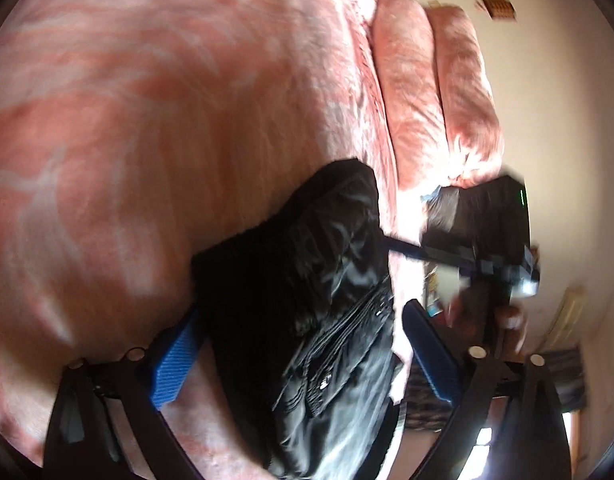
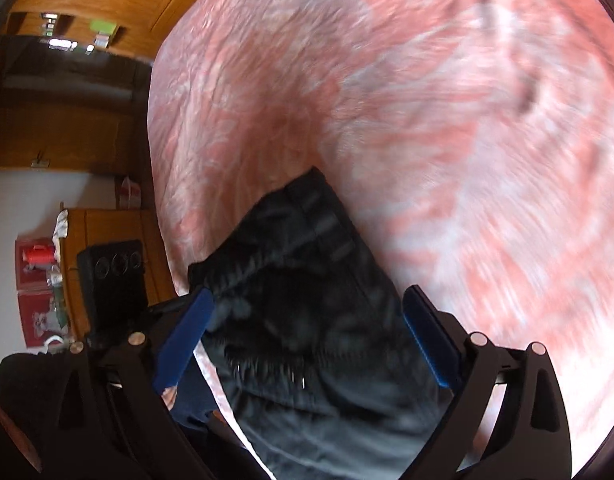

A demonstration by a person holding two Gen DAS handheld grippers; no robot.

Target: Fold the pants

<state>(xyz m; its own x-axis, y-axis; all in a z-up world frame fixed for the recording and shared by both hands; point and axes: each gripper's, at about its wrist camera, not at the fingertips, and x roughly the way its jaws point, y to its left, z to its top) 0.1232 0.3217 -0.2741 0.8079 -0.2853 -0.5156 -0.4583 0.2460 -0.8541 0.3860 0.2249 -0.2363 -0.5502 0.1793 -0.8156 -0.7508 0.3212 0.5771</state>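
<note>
Downward-tilted, both claws point(image 1: 299, 340) point(image 2: 307, 336) spread wide over black pants point(image 2: 307, 300)

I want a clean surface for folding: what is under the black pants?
The black pants lie on a pink patterned bedspread. Whatever sits directly beneath the fabric is covered and cannot be seen.

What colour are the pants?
Black pants, clearest in the left wrist view.

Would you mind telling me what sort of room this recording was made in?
Most likely a bedroom: the black pants lie on a bed with a pink patterned bedspread, matching pillows at its head, and wooden furniture beside it.
</note>
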